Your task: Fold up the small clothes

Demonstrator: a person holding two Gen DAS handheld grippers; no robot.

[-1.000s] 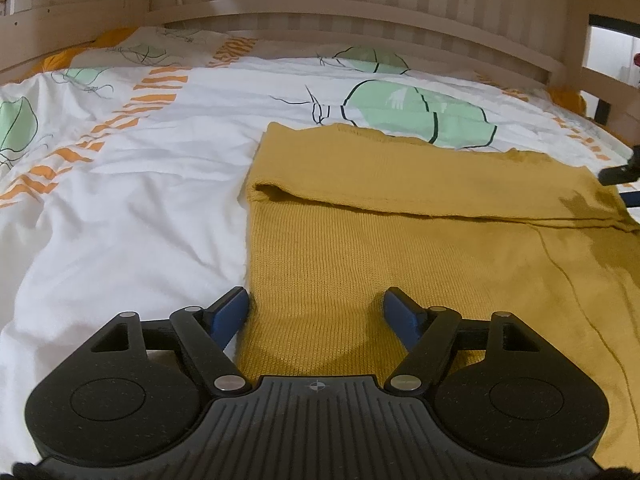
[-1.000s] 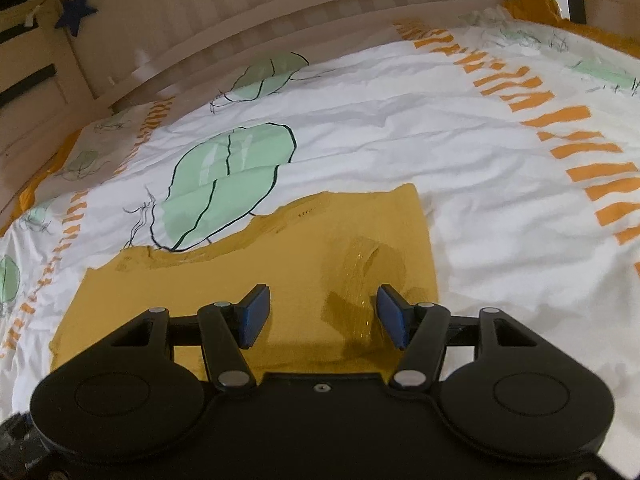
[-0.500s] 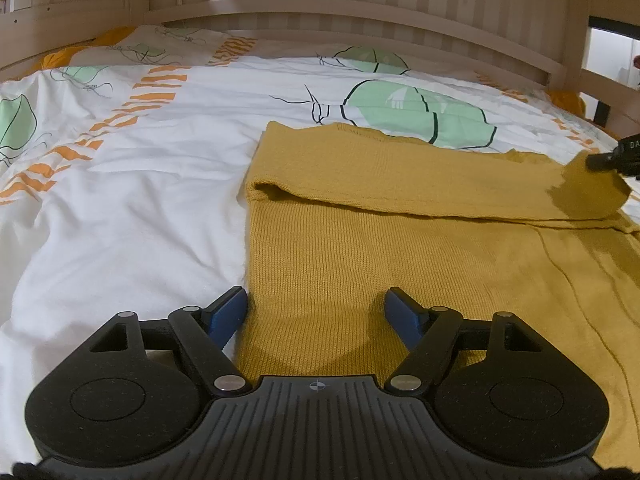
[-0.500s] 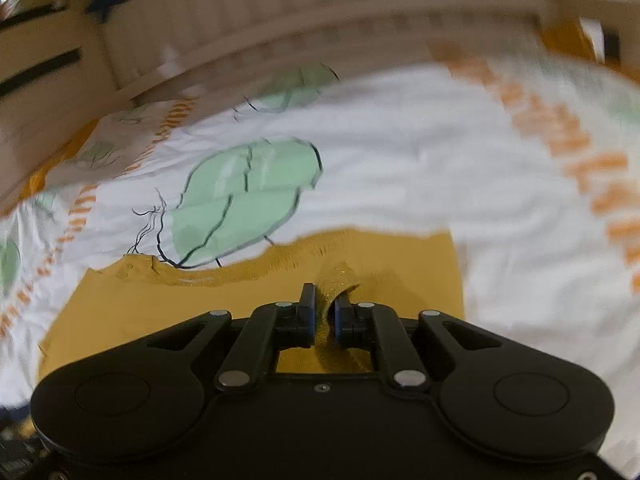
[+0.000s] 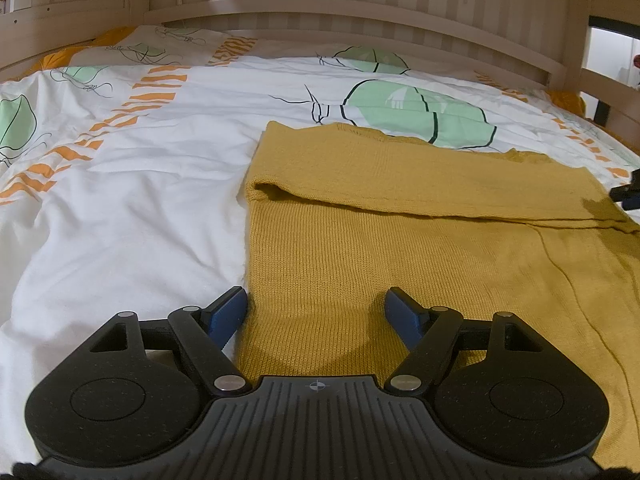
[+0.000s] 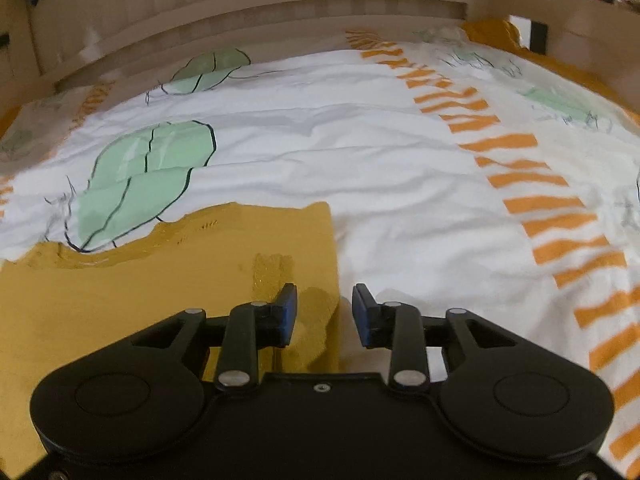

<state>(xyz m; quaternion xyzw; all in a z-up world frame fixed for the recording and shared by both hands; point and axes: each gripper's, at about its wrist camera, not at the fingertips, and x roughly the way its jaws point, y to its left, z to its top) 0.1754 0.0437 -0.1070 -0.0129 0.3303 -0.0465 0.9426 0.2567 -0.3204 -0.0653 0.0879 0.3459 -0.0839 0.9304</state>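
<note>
On the bed, over a white duvet (image 5: 132, 208) printed with green leaves and orange stripes: one mustard knit garment (image 5: 400, 264), lying flat, its far part folded over toward the near side. Left tool (image 5: 316, 312): fingers wide apart, empty, straddling the garment's near left edge. Right tool (image 6: 324, 314): fingers apart, empty, at the garment's right edge. Wooden slatted headboard (image 5: 360, 12) at far end.

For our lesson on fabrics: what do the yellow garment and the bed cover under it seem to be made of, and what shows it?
Yellow garment: apparently a knitted yarn, wool or acrylic, matte; fine vertical ribs of stitches show. Bed cover: seemingly smooth woven cotton, matte, printed with green and orange shapes; it creases in soft, shallow wrinkles.
</note>
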